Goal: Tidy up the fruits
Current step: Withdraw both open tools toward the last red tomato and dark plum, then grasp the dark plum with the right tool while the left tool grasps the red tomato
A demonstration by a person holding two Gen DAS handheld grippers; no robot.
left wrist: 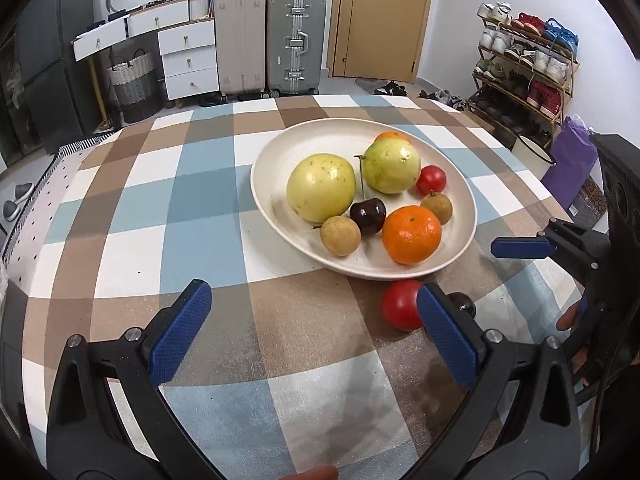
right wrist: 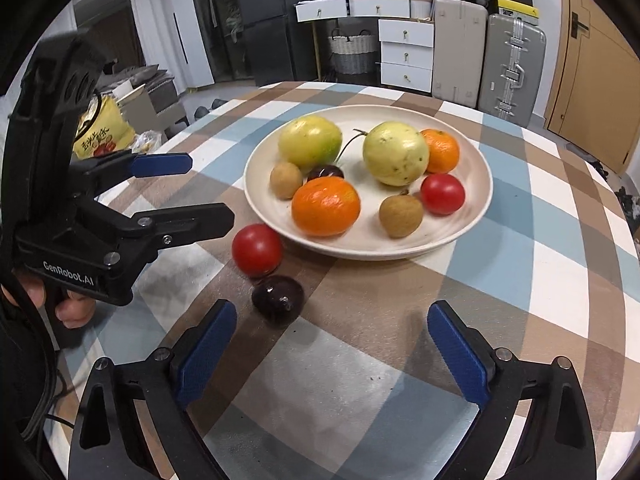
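A cream plate (right wrist: 476,200) on the checked tablecloth holds several fruits: two yellow-green ones, two oranges (right wrist: 326,206), a red tomato (right wrist: 442,194), two brown longans and a dark cherry (left wrist: 368,215). On the cloth just in front of the plate lie a second red tomato (right wrist: 257,250) and a dark cherry (right wrist: 278,298). My right gripper (right wrist: 332,340) is open and low over the cloth, with that cherry just ahead of its left finger. My left gripper (left wrist: 316,328) is open with nothing in it; its right finger partly hides the loose tomato (left wrist: 400,304).
The round table's edge (right wrist: 224,104) curves close behind the plate. Beyond it are suitcases (left wrist: 296,40), white drawers (left wrist: 188,60), a shoe rack (left wrist: 524,68) and a door. A yellow bag (right wrist: 102,132) sits off the table's left side.
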